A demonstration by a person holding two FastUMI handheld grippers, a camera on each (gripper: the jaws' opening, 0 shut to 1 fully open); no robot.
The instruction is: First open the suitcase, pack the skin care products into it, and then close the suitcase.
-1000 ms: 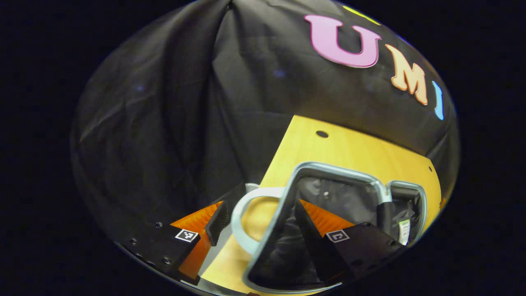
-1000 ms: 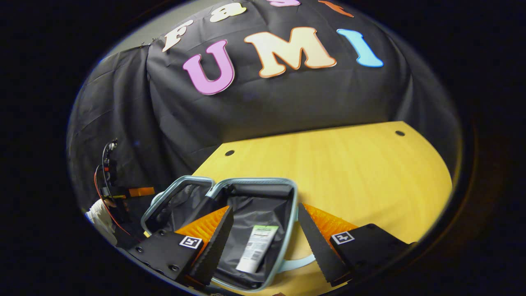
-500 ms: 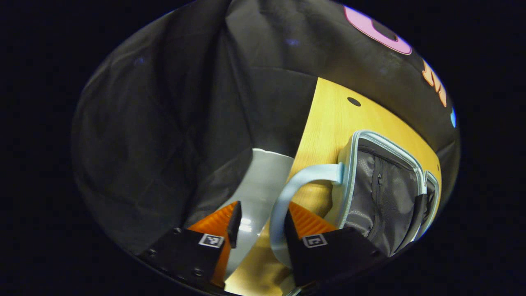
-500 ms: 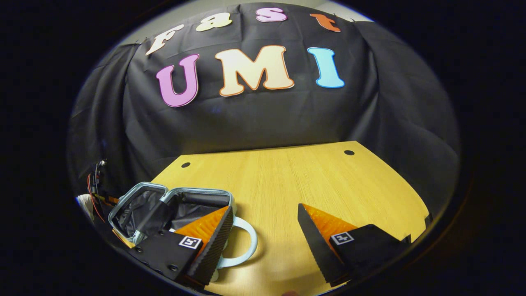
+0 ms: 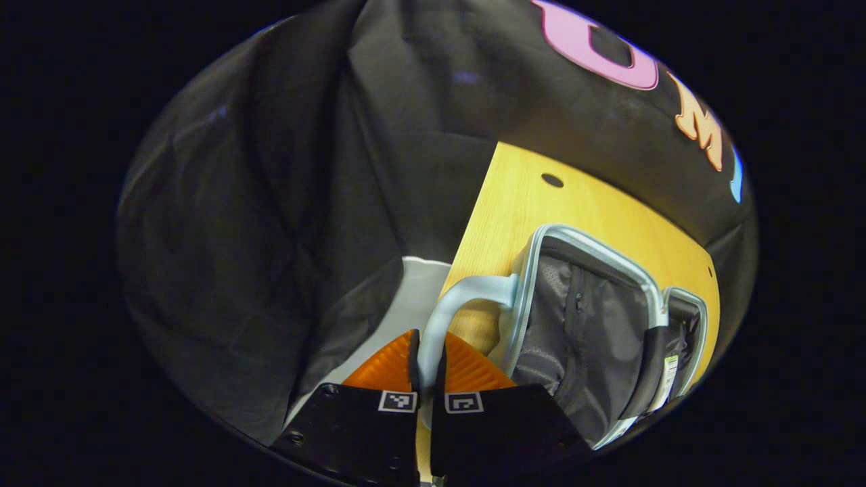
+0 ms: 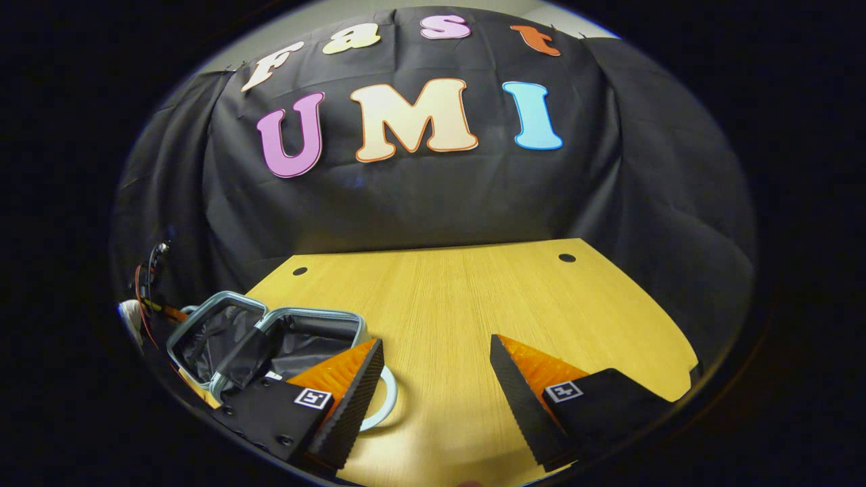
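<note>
The left gripper (image 5: 427,368) has closed since half a second ago: its two fingers, then set apart on either side of the pale blue handle (image 5: 450,304), now pinch that handle between them, low in the left gripper view. A second ago they were spread wide, one finger reaching into the case. From the grip the handle loops up and to the right to the suitcase (image 5: 588,325), which lies open on the wooden table (image 5: 582,203) just right of the fingers, its grey lining and zip pocket facing the camera. Past the black hinge strap, in the far half, a white tube (image 5: 669,379) shows at the edge. In the right gripper view the right gripper (image 6: 436,399) hangs over bare tabletop (image 6: 473,297) with its fingers wide apart and nothing between them, much as half a second ago; a second ago it stood right over the open case with the tube between its fingers. The suitcase (image 6: 264,338) lies to the left of its left finger, partly hidden behind it, and its second handle (image 6: 379,402) curves out beside that finger. The left gripper's cables and a bit of white sleeve (image 6: 132,314) show at the far left edge.
</note>
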